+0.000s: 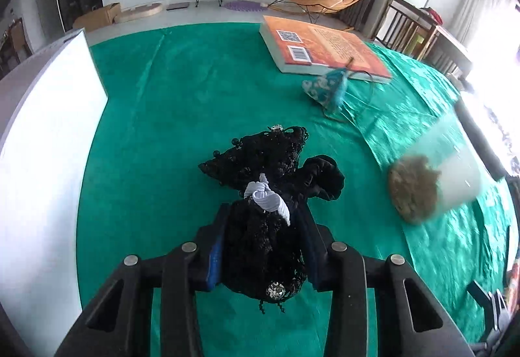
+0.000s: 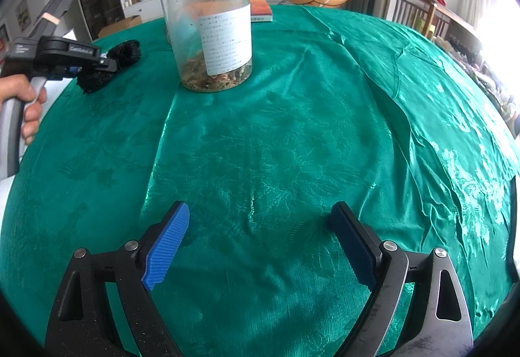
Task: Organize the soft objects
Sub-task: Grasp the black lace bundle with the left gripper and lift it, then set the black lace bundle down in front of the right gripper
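Observation:
My left gripper [image 1: 265,217] is shut on a black lace bundle [image 1: 260,246] tied with a white-grey band [image 1: 269,197]; the blue pads press its sides. Part of the bundle lies ahead on the green cloth [image 1: 182,97]. A teal patterned pouch [image 1: 328,90] with a tassel rests further back, against a book [image 1: 325,48]. In the right wrist view, the left gripper [image 2: 104,66] appears at the far left with the black bundle [image 2: 125,53], held by a person's hand [image 2: 29,103]. My right gripper [image 2: 260,210] hovers open over bare green cloth [image 2: 276,129], nothing between its fingers.
A clear plastic jar [image 2: 211,32] with a black lid and dried contents stands on the cloth, to the right of the black bundle. A white box [image 1: 48,146] borders the table's left side. Chairs and furniture stand beyond the far edge.

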